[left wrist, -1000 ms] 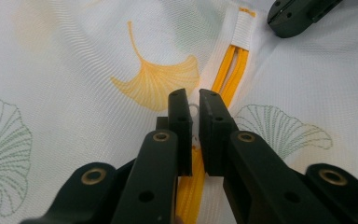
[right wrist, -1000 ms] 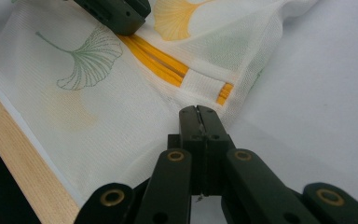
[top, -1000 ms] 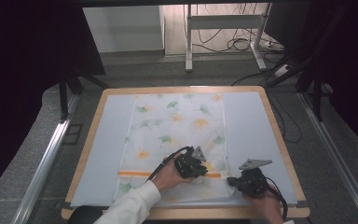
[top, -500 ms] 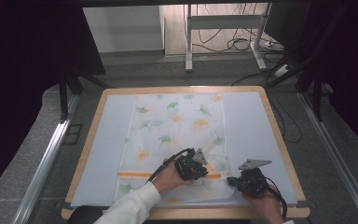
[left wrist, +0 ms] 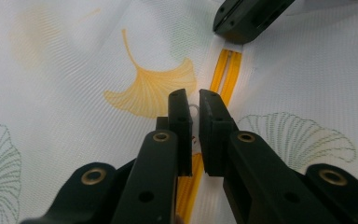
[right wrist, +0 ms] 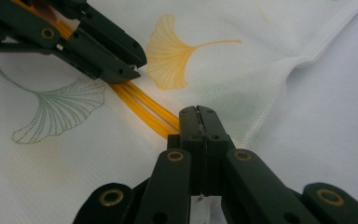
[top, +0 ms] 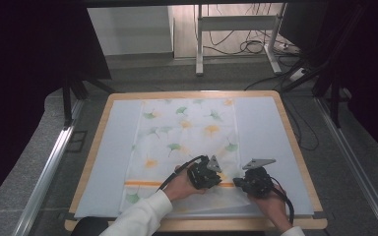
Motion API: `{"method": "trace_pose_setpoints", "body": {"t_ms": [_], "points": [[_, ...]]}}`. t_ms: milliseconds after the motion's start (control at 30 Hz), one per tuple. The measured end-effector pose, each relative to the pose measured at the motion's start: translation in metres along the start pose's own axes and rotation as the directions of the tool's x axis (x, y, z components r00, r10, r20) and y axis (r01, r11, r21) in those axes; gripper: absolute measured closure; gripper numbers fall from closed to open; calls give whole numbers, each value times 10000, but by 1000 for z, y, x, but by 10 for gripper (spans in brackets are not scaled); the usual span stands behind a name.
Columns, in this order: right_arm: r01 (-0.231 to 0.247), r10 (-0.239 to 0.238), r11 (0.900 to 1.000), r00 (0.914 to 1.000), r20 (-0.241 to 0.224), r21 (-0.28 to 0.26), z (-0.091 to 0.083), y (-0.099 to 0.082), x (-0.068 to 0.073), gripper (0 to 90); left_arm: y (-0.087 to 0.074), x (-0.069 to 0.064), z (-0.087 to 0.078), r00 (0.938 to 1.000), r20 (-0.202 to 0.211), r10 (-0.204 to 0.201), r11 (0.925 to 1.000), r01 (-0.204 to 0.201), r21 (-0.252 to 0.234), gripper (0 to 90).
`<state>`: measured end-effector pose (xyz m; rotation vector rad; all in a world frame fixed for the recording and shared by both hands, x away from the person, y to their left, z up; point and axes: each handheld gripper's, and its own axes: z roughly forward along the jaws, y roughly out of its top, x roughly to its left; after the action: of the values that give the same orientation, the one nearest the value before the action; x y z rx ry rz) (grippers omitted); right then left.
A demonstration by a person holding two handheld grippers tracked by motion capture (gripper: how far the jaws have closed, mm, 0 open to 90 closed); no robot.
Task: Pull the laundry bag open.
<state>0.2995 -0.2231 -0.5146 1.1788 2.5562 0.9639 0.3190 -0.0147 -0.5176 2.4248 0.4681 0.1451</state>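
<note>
No readable text, label, brand, number or sign anywhere. The cloth carries printed ginkgo leaves and an orange stripe, no lettering. The table's wooden rim around the cloth is unmarked. The black jaws over the cloth bear brass rivets, no markings.

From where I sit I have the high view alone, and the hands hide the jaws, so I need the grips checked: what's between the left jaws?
Observer: The left gripper pinches a small white pull ring on the orange zipper.
Operator: And the right one?
Observer: The right gripper is shut on the cloth along the zipper line.
Operator: Does the cloth lie flat there?
Observer: No, it puckers in folds toward the right jaws.
</note>
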Motion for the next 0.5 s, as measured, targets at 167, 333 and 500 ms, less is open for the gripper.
{"method": "trace_pose_setpoints", "body": {"t_ms": [167,333,500], "points": [[-241,241,9997,9997,-95,0,0,-1,-2,893,-1,-1,-2,10000,-60,73,10000,-73,19,850],[-376,376,9993,9992,-93,-18,0,-2,-2,894,-2,-2,-3,9999,-105,54,9999,-53,96,851],[-376,376,9993,9993,-88,-66,0,-2,-2,894,-3,-1,-5,10000,-51,41,9999,-41,147,851]]}}
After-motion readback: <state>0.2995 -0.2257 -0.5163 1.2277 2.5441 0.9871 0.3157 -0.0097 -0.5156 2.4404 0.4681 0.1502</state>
